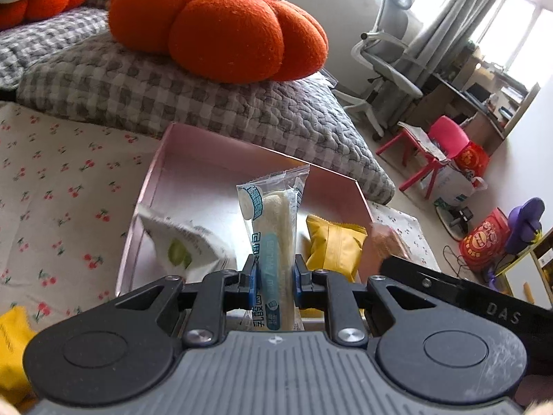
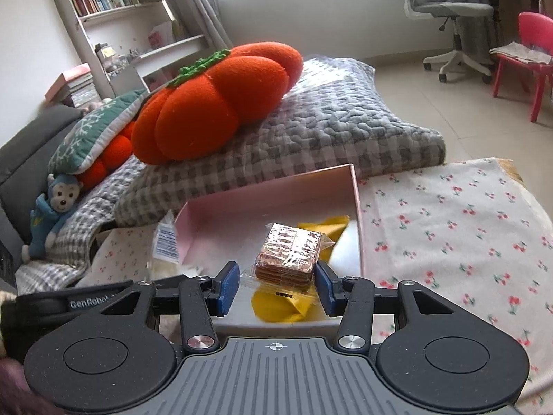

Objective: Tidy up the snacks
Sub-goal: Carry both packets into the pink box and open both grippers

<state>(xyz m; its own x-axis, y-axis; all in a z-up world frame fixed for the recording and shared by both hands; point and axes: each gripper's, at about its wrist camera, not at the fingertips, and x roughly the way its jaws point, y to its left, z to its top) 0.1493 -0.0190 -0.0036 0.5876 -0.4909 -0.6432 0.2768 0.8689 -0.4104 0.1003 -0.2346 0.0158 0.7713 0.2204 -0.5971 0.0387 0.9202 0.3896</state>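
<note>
Both grippers over the pink box, one loaded, one spread.
We see the left gripper [image 1: 274, 276] clamped on an upright bread stick packet [image 1: 273, 242]; the right gripper [image 2: 276, 285] is spread wide around a wafer pack [image 2: 288, 257], pads not touching, above a yellow packet [image 2: 287, 306] in the pink box [image 2: 269, 186].

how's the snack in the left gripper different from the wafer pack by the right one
Shape: the bread stick is long and thin; the wafer pack is a short square block.
Pose: the bread stick points up over the pink box; the wafer pack lies flat on a yellow packet.
Grip: the left gripper is shut on the bread stick; the right gripper is open around the wafer pack.
Both come in clear wrappers.
</note>
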